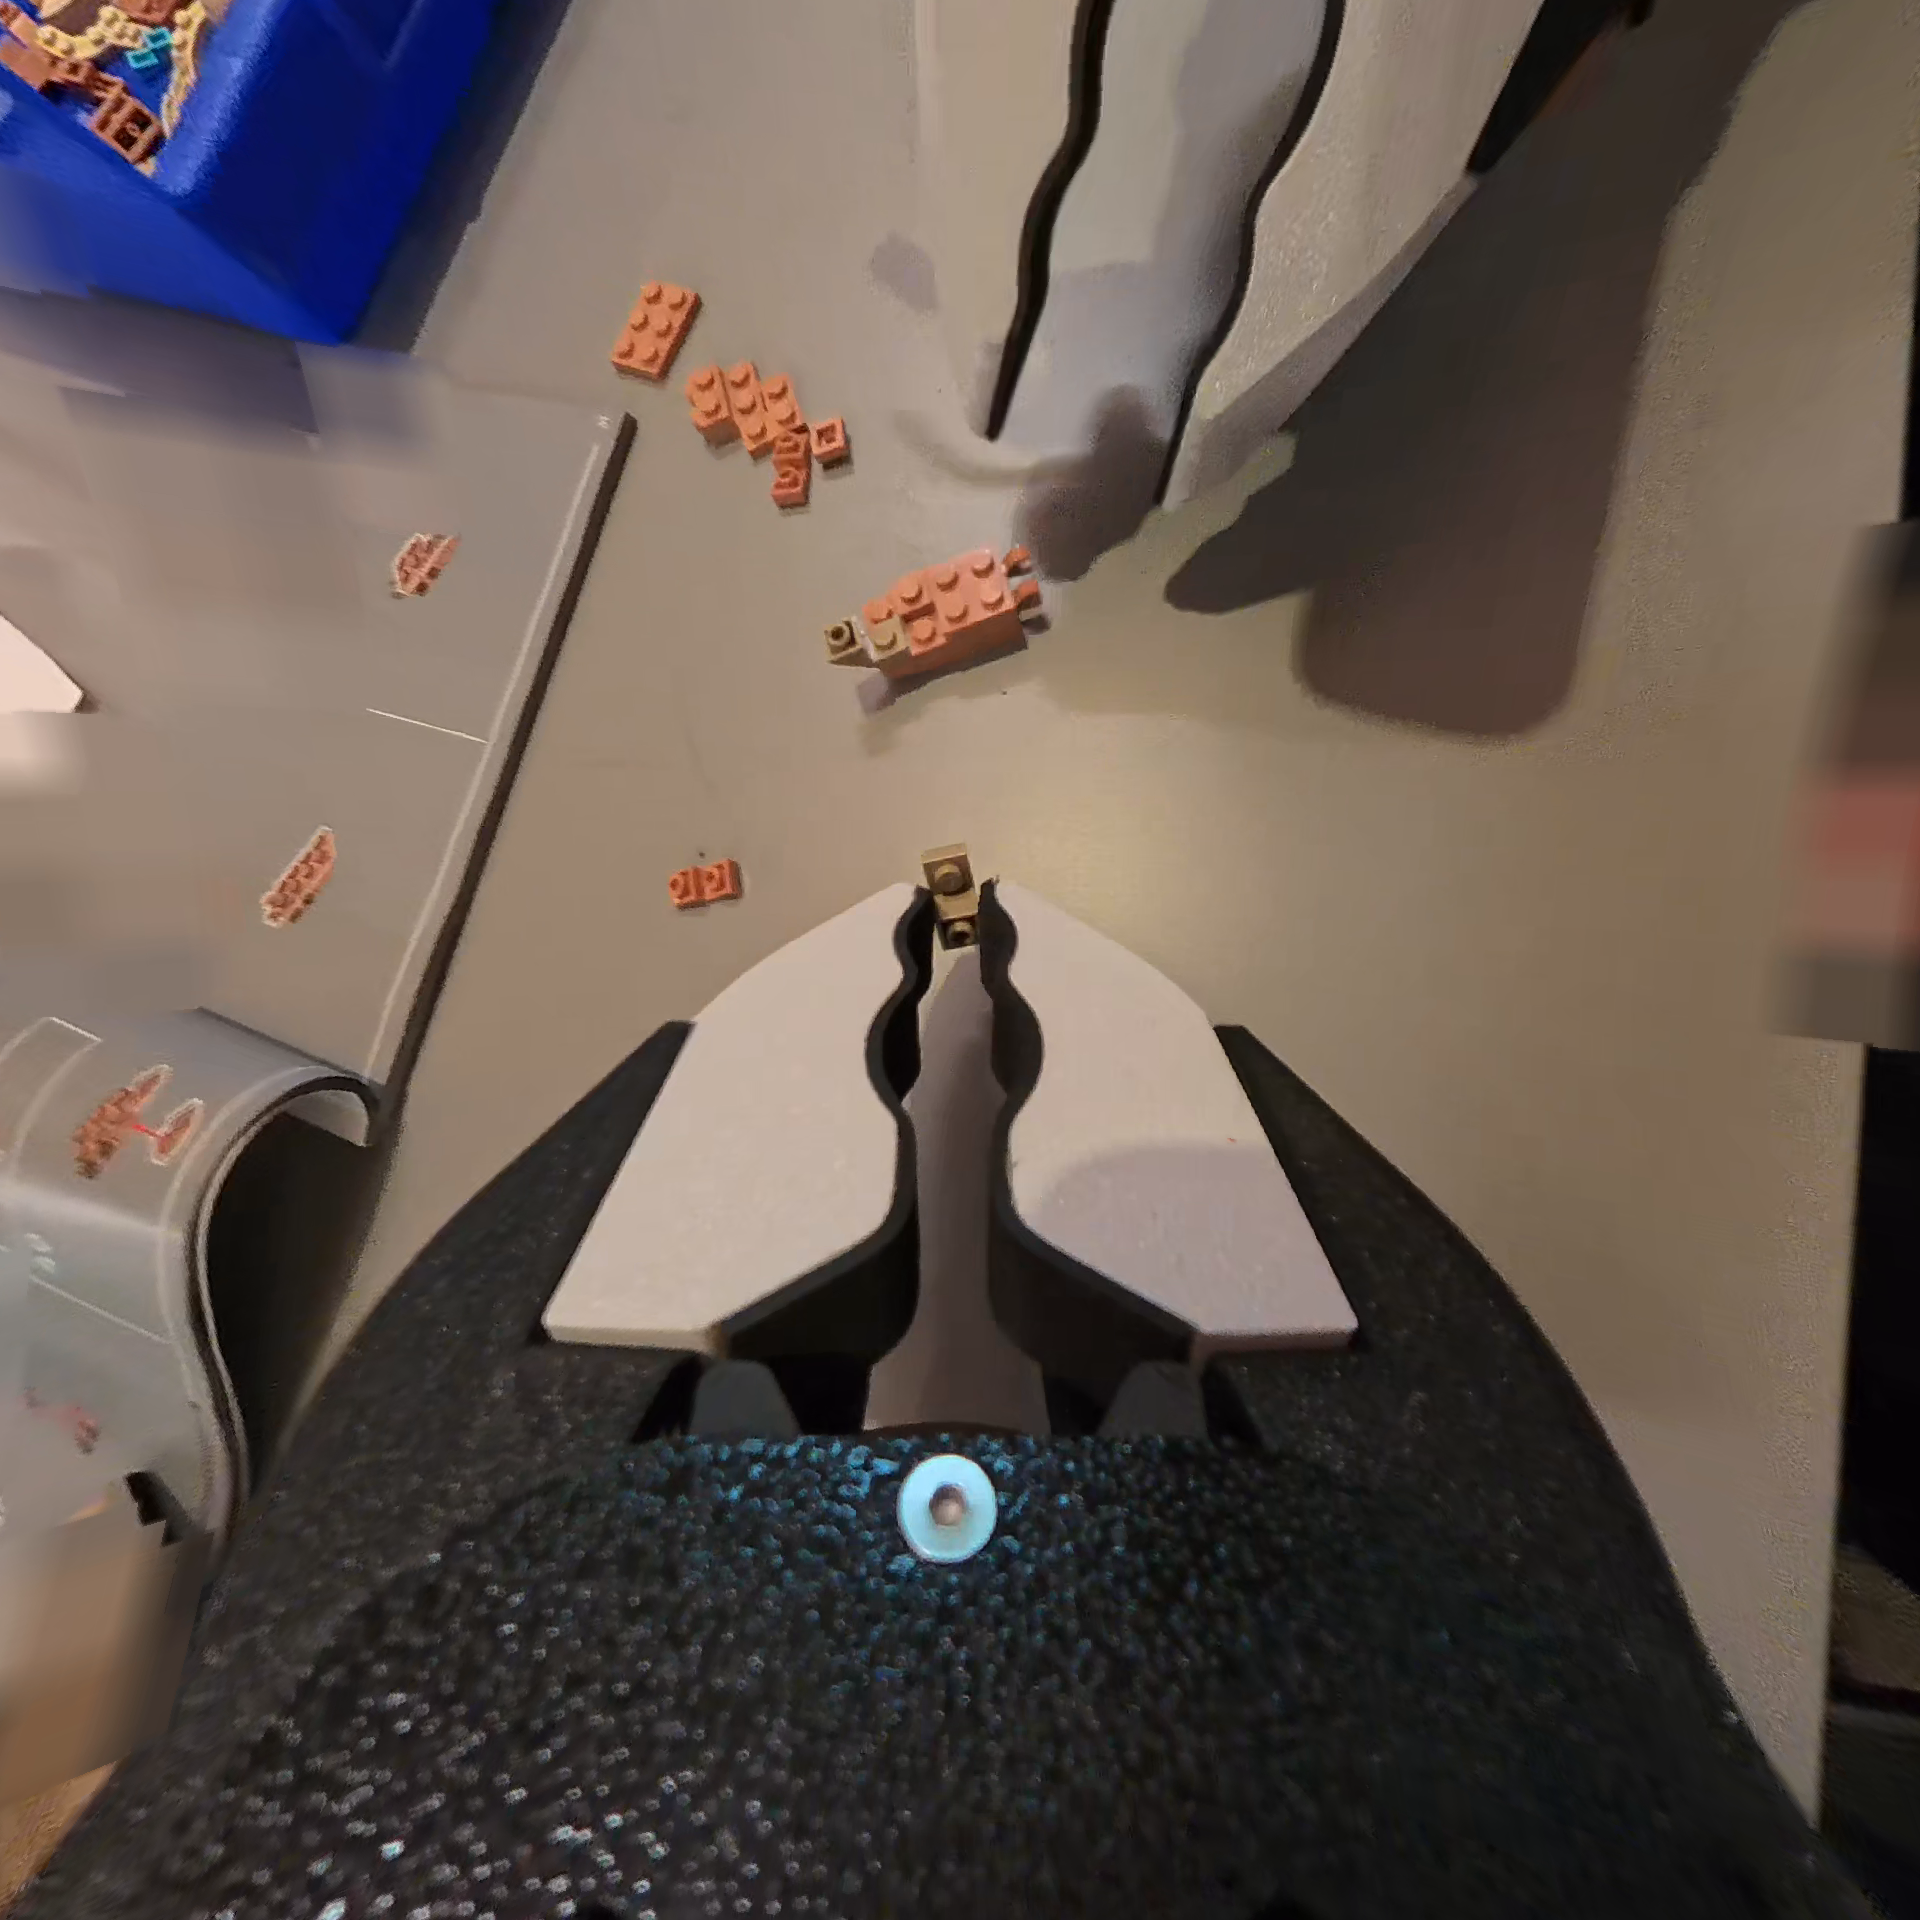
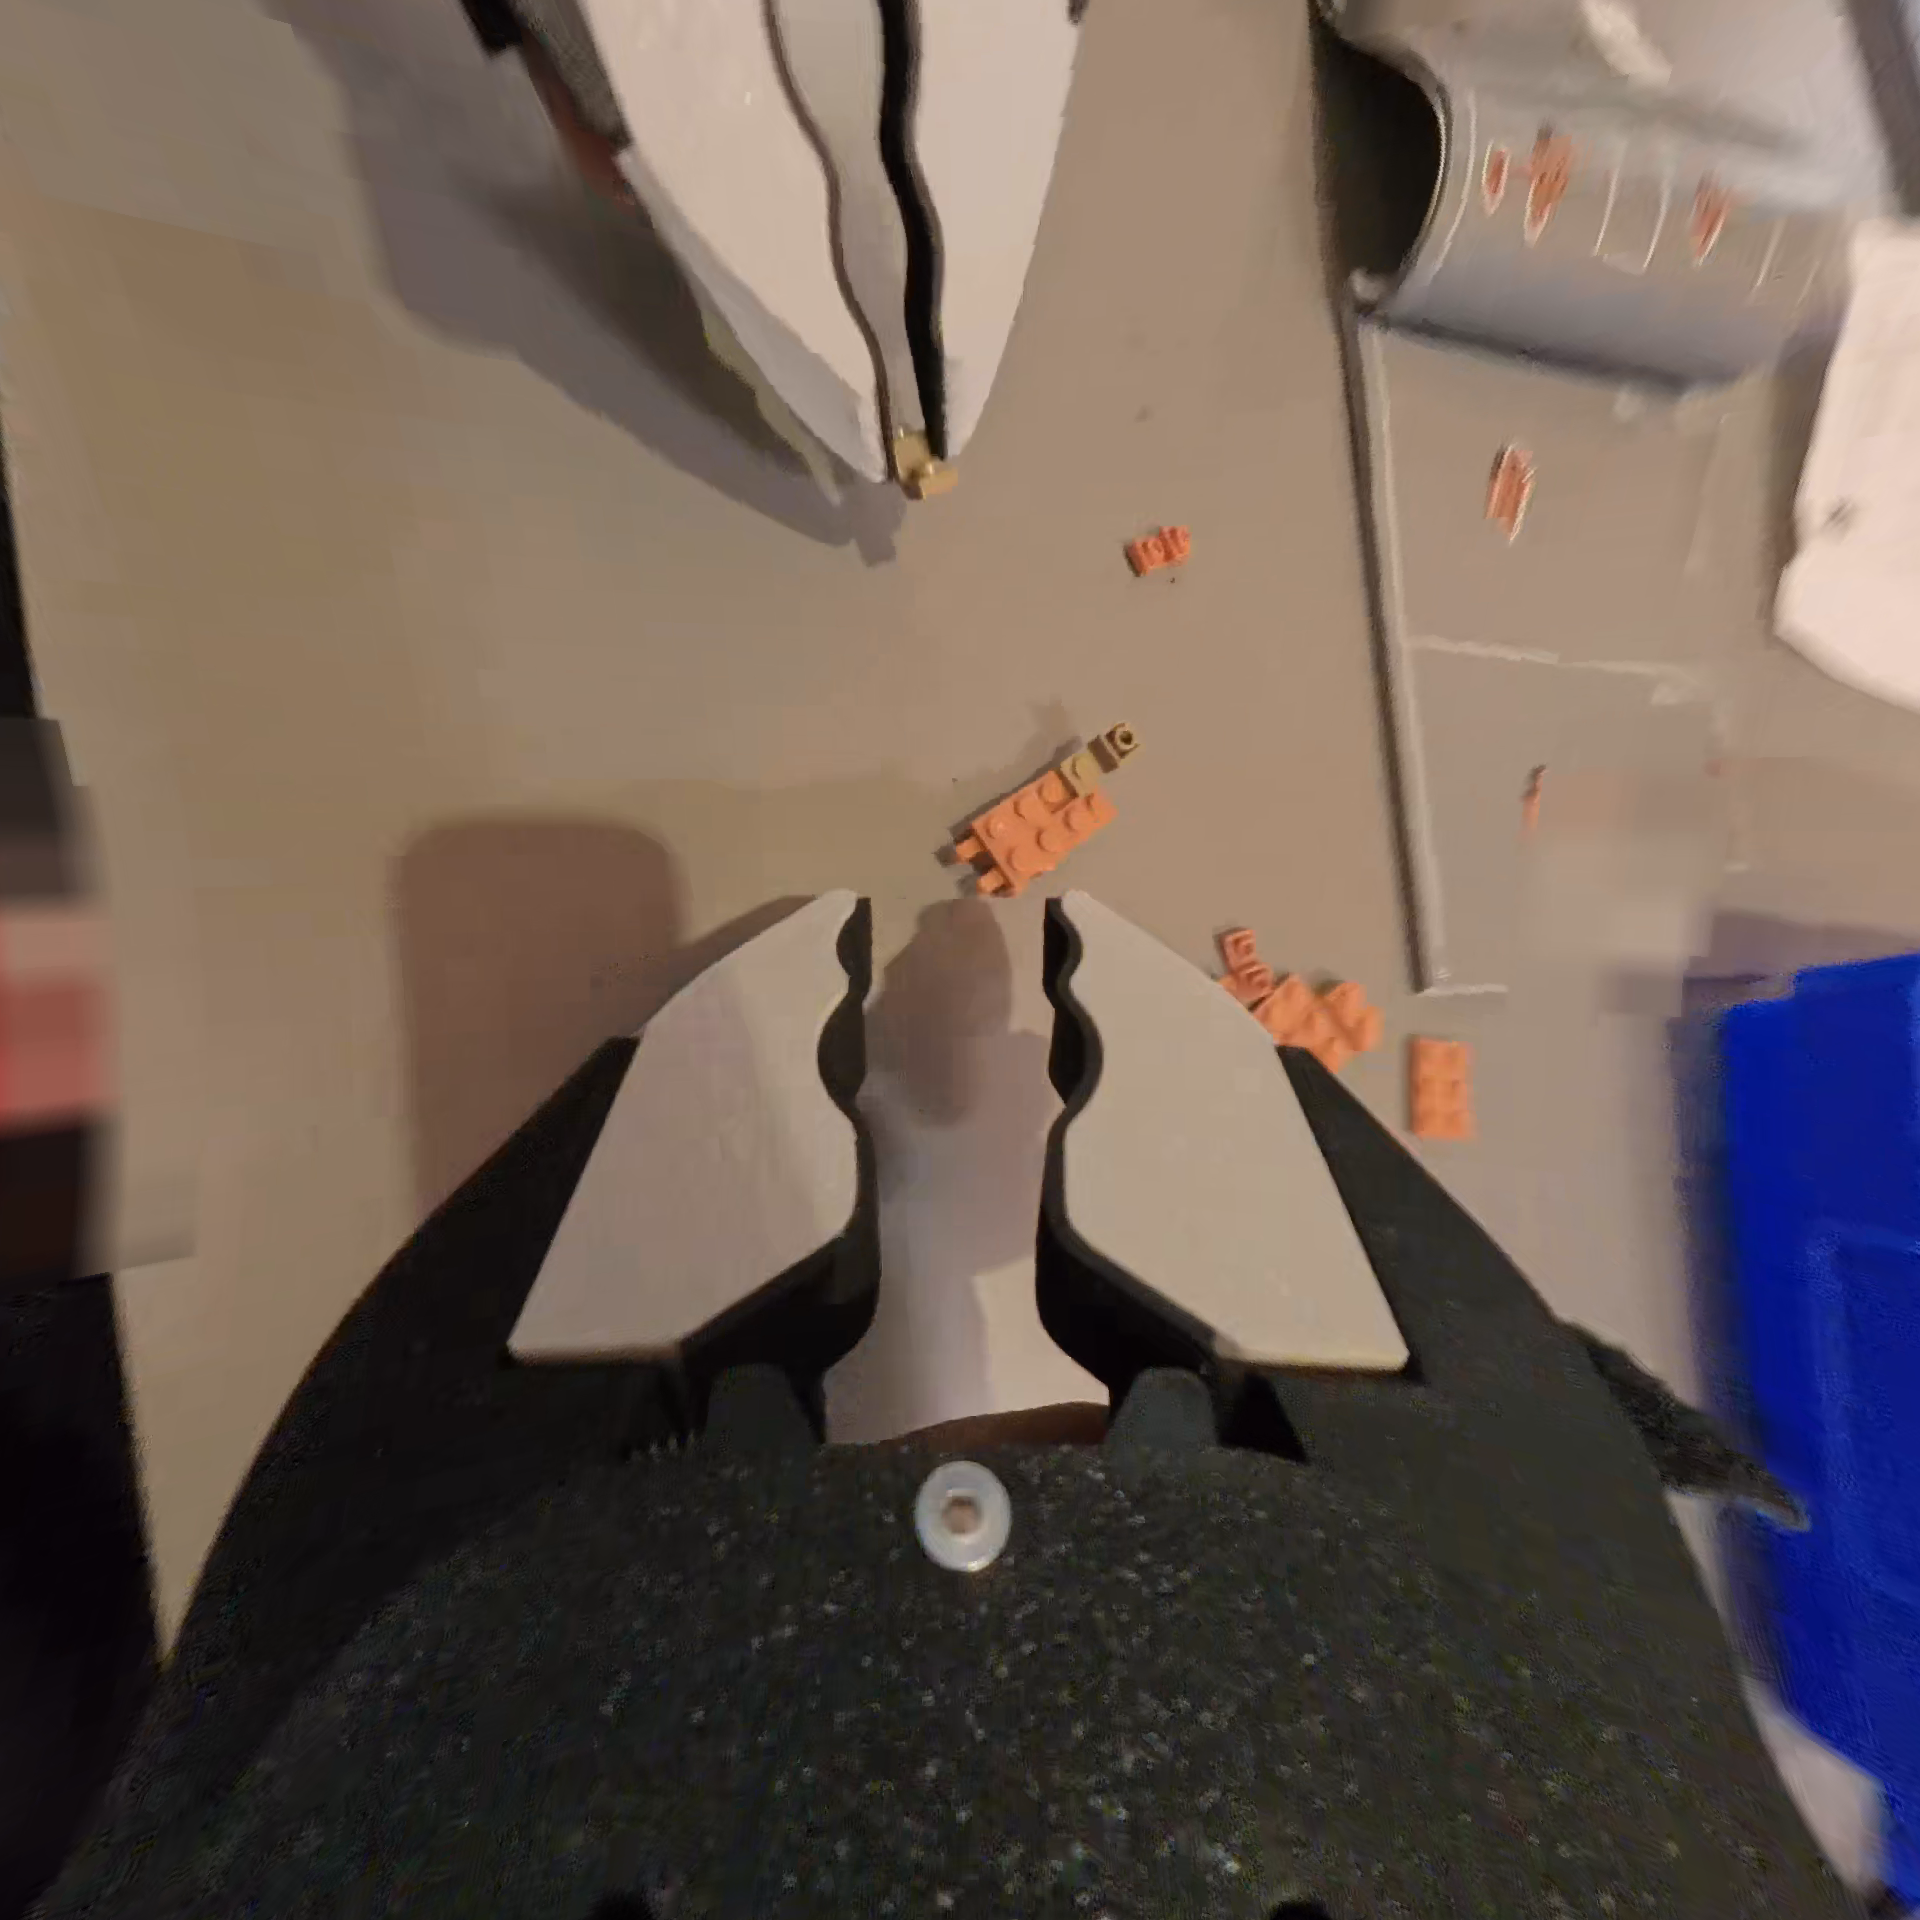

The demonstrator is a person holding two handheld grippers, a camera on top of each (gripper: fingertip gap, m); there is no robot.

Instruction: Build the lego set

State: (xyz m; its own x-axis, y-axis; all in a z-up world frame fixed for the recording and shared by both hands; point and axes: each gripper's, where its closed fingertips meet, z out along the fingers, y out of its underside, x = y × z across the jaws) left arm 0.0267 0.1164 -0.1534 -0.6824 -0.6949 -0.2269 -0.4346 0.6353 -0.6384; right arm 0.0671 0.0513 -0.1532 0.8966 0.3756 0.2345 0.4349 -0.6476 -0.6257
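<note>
A small tan brick piece (image 1: 954,902) sits pinched at the very tips of the left tool (image 1: 954,914). Both dark pads press on its lower part, and its upper part with one stud sticks out past the fingertips, so most of the piece is free and visible. The right wrist view confirms this: the same tan piece (image 2: 923,470) shows at the point of the narrow left tool, lifted over the grey desk (image 1: 1351,935). I judge that the grip is kept at the tips because the piece is so small; a deeper hold would hide it.

The right tool (image 2: 956,909) has its fingers well apart and holds nothing; only the desk and a shadow lie between the pads. Just beyond its fingertips, a little to the right, lies a small assembly of orange bricks (image 2: 1039,831) with a tan part at its far end. It lies flat on the desk, near the tips but apart from them. From the left wrist view this assembly (image 1: 940,613) lies ahead of the held piece, well apart.

Around them lie a small orange plate (image 1: 704,883), a loose cluster of orange bricks (image 1: 764,416) and one separate orange plate (image 1: 655,330). At the side there is an open grey booklet (image 1: 312,727) with pictures of bricks, its page curling up, and a blue bin (image 1: 208,156) with more pieces.
</note>
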